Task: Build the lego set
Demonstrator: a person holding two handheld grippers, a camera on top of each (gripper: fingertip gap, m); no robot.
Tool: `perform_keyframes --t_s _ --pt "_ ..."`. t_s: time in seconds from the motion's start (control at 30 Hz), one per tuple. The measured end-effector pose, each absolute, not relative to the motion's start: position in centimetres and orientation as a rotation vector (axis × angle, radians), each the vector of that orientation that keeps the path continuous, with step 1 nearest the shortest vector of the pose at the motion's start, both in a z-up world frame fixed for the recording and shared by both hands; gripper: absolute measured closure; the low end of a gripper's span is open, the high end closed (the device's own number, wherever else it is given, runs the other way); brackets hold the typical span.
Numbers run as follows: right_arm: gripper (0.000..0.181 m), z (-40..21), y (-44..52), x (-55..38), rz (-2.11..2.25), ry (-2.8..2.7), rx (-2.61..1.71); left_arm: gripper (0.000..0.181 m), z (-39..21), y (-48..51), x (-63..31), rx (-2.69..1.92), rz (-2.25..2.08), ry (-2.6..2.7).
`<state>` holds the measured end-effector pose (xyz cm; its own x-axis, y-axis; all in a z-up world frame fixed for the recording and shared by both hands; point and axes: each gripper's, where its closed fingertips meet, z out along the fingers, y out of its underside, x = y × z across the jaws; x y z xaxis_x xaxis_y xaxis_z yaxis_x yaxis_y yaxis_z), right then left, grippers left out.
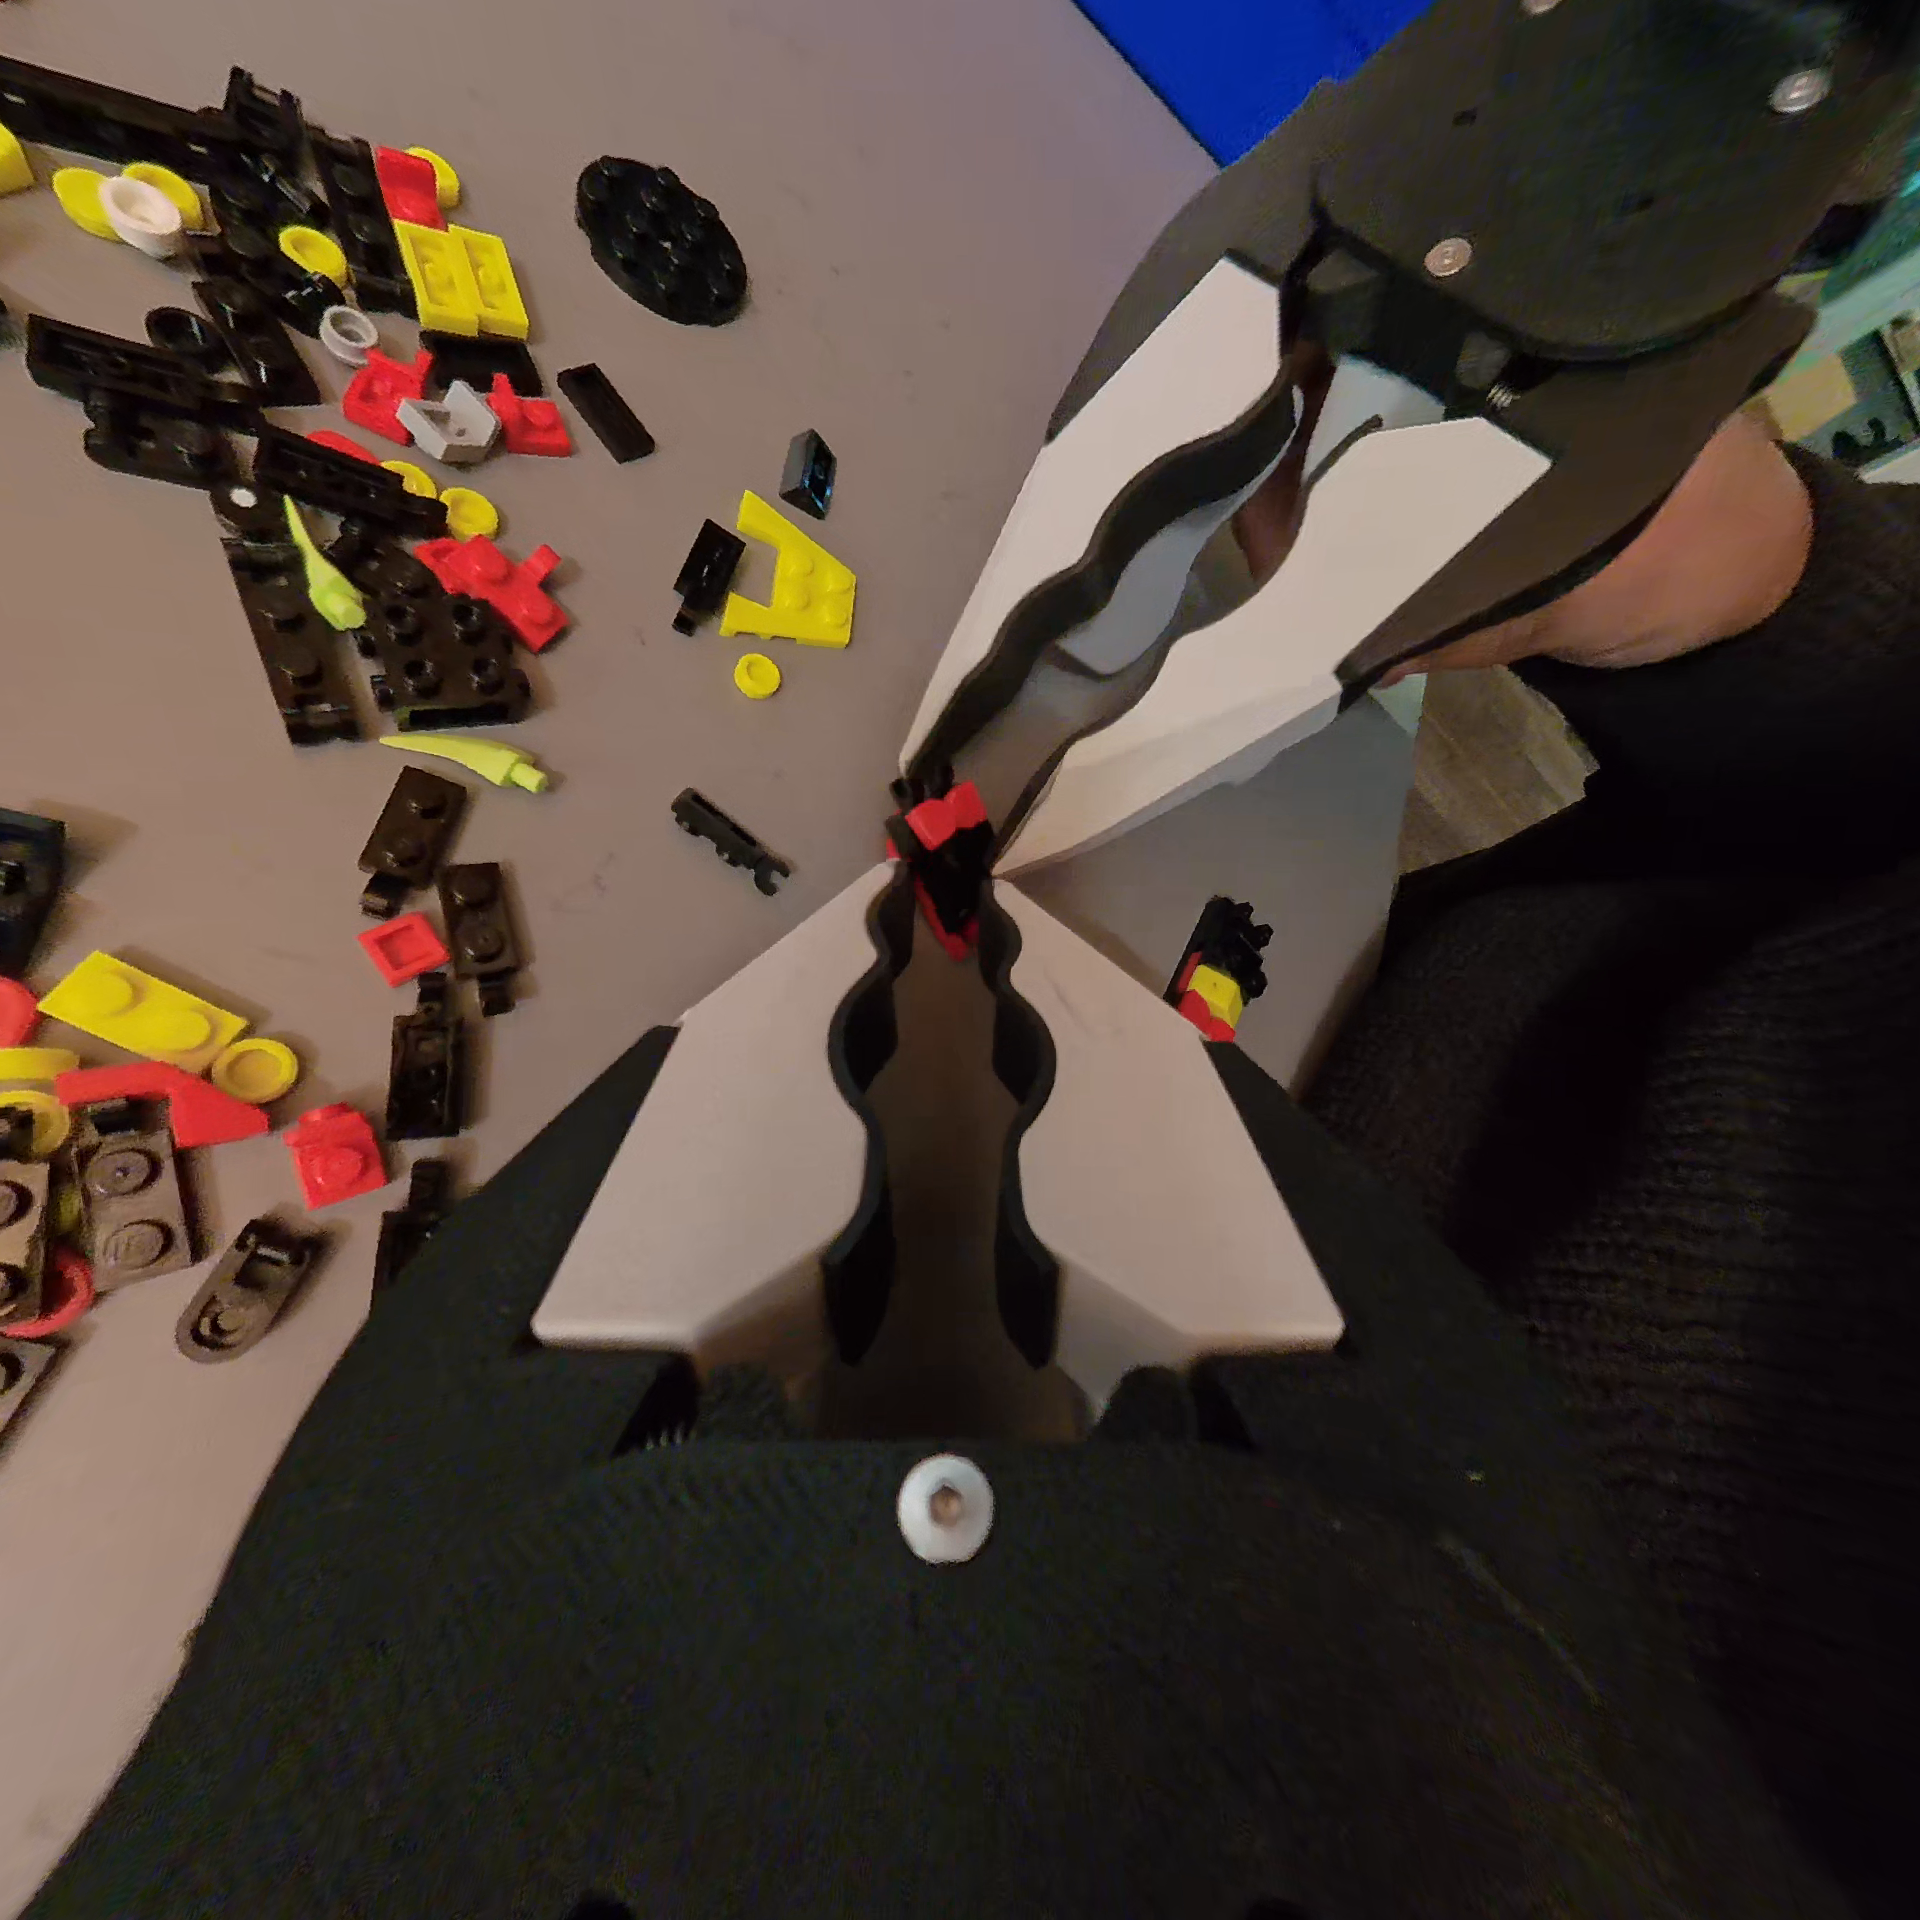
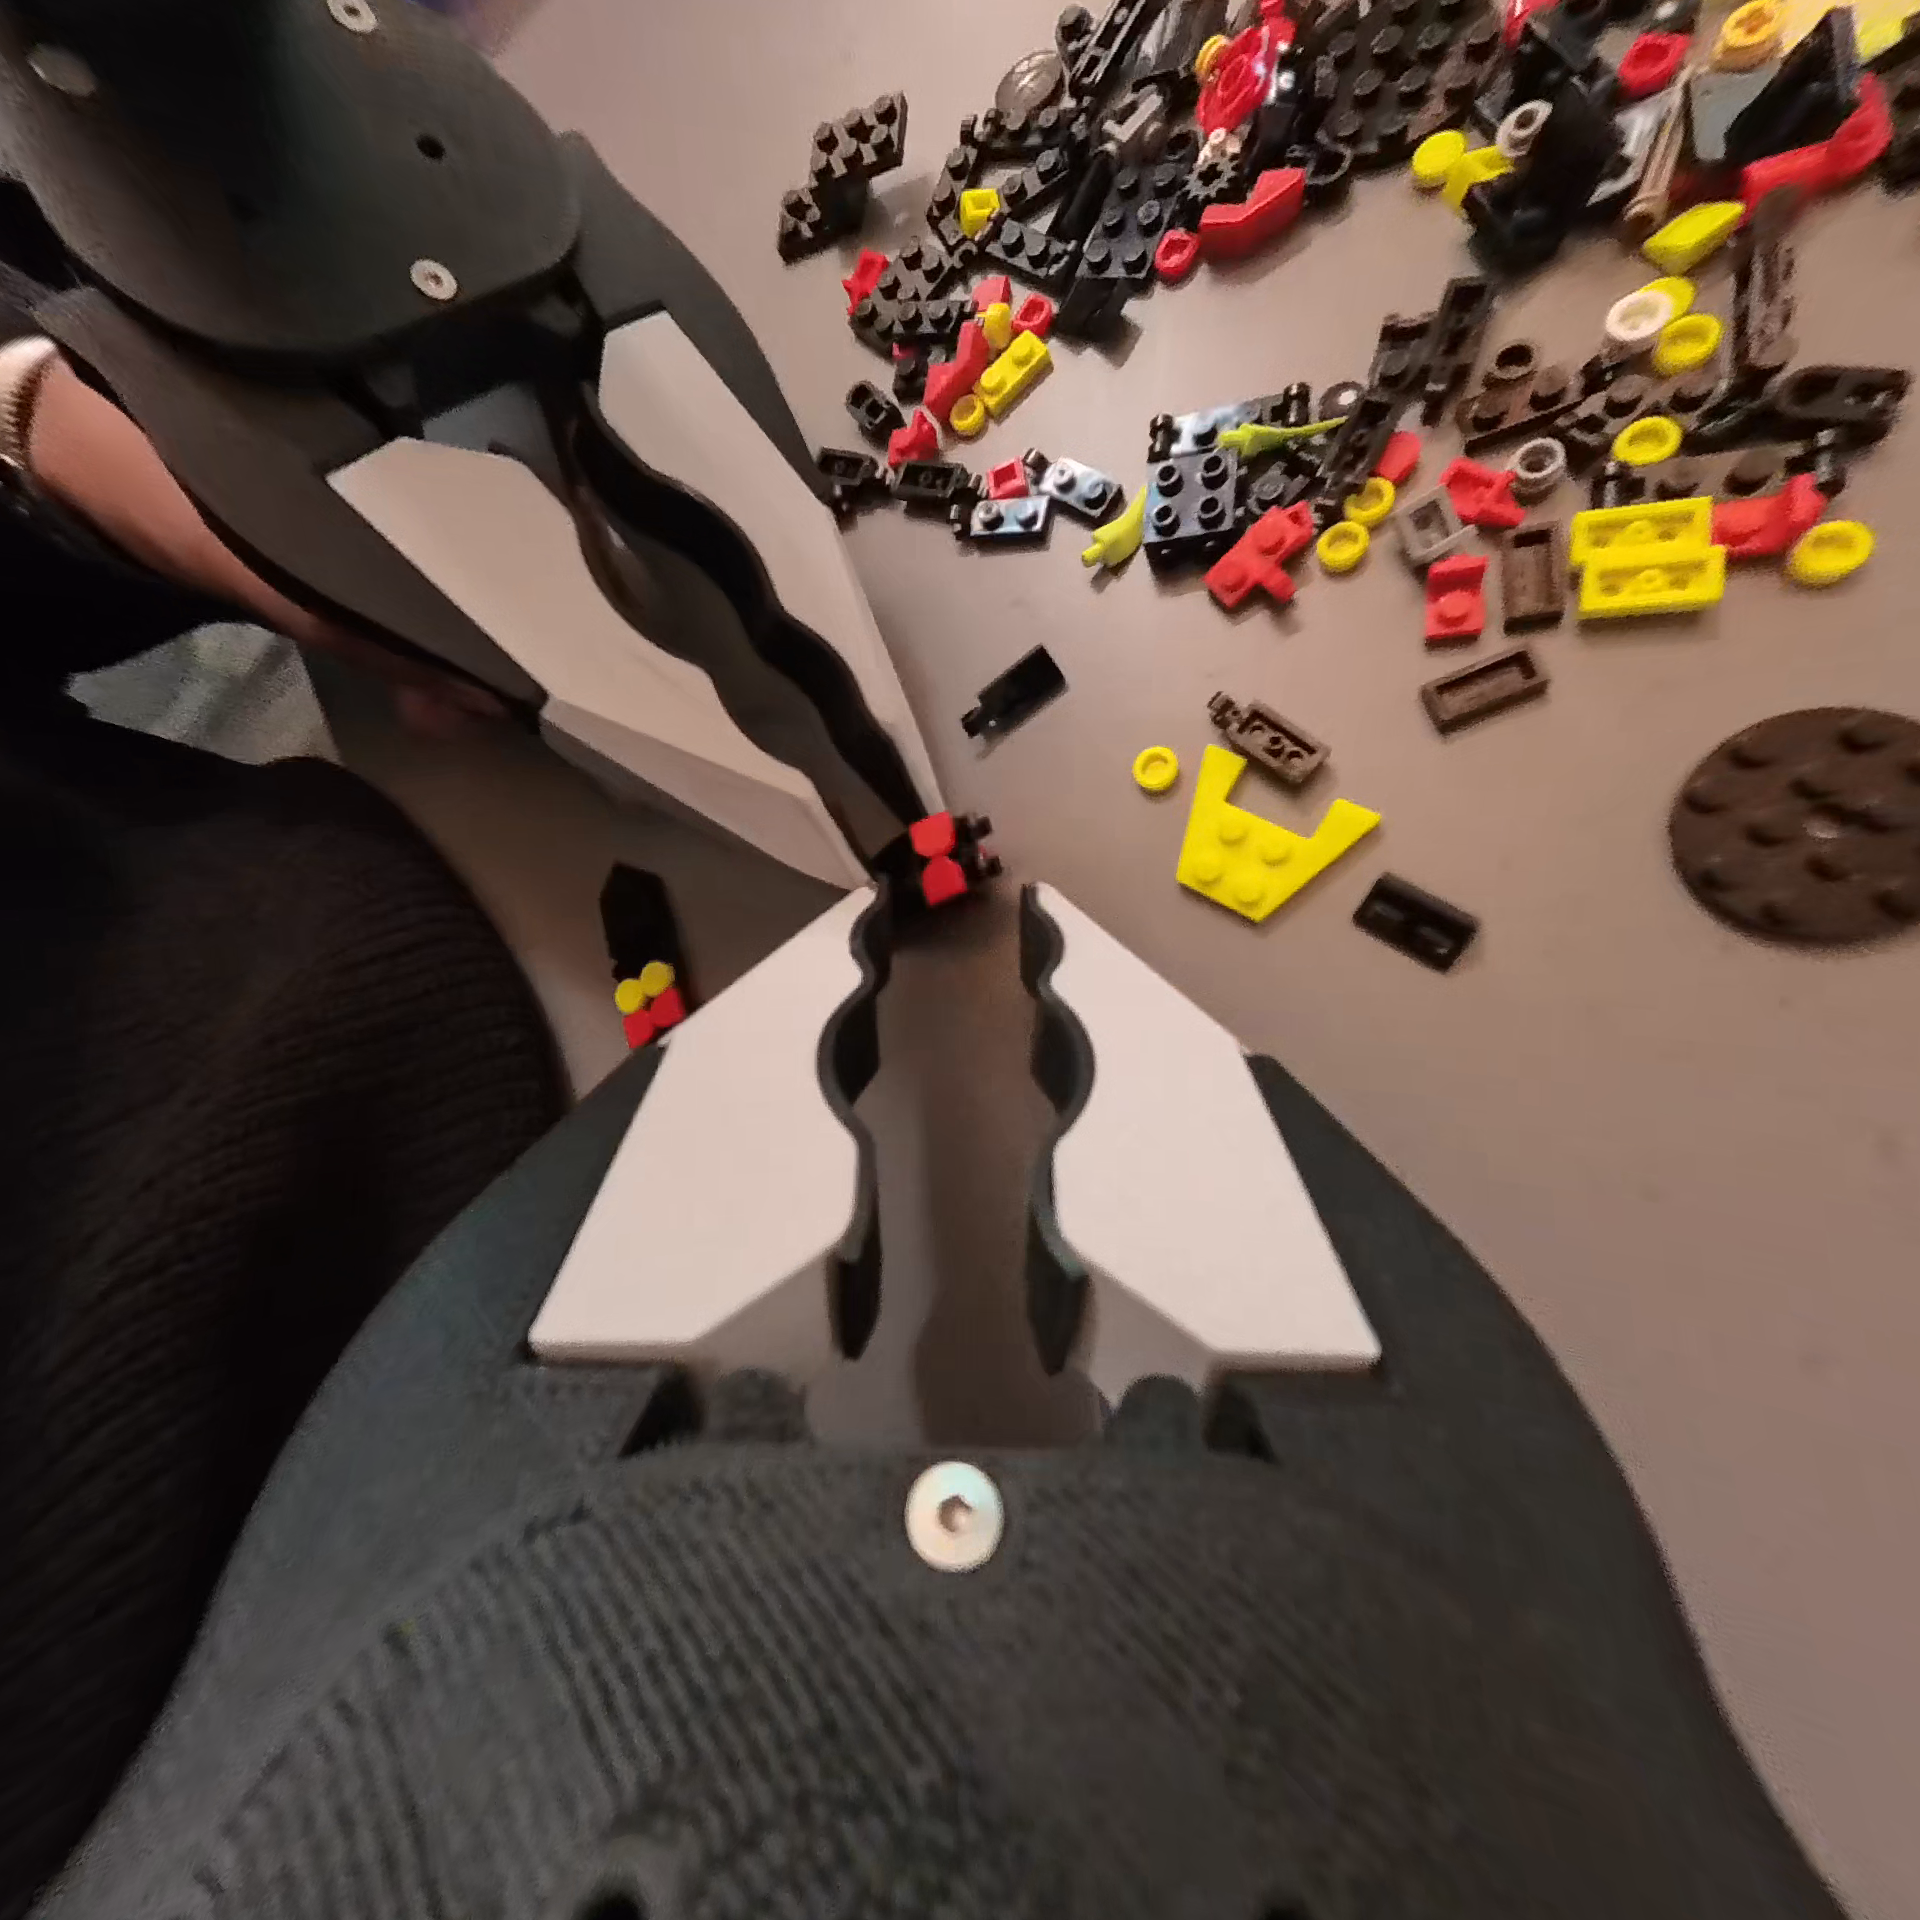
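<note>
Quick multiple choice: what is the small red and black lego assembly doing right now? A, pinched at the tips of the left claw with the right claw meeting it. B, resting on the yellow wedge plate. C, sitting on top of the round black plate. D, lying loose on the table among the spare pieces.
A: the red and black assembly sits up off the table between the left claw tips, with the right claw touching it.

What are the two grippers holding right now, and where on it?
The left gripper pinches the small red-and-black assembly at its lower end. The right gripper looks open beside it, apparently gripping nothing.
</note>
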<state>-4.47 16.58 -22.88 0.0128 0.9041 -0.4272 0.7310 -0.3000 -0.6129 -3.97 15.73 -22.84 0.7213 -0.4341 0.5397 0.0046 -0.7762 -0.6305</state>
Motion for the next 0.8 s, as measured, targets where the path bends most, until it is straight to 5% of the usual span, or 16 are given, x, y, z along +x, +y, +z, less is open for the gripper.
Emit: perform_keyframes --t_s 0.03,0.43,0.8 --pt "0.160 -22.9 16.4 -4.5 1.206 -1.695 -2.085 0.172 -22.8 15.7 -4.0 -2.304 -0.944 0.319" --pt "0.166 -20.9 16.1 -4.7 1.510 -1.599 -2.087 0.177 -20.2 15.7 -4.0 -2.157 -1.128 0.287" --pt "0.166 -17.3 16.1 -5.2 1.632 -1.550 -1.878 0.157 -18.3 15.1 -3.9 -2.053 -1.306 0.277"
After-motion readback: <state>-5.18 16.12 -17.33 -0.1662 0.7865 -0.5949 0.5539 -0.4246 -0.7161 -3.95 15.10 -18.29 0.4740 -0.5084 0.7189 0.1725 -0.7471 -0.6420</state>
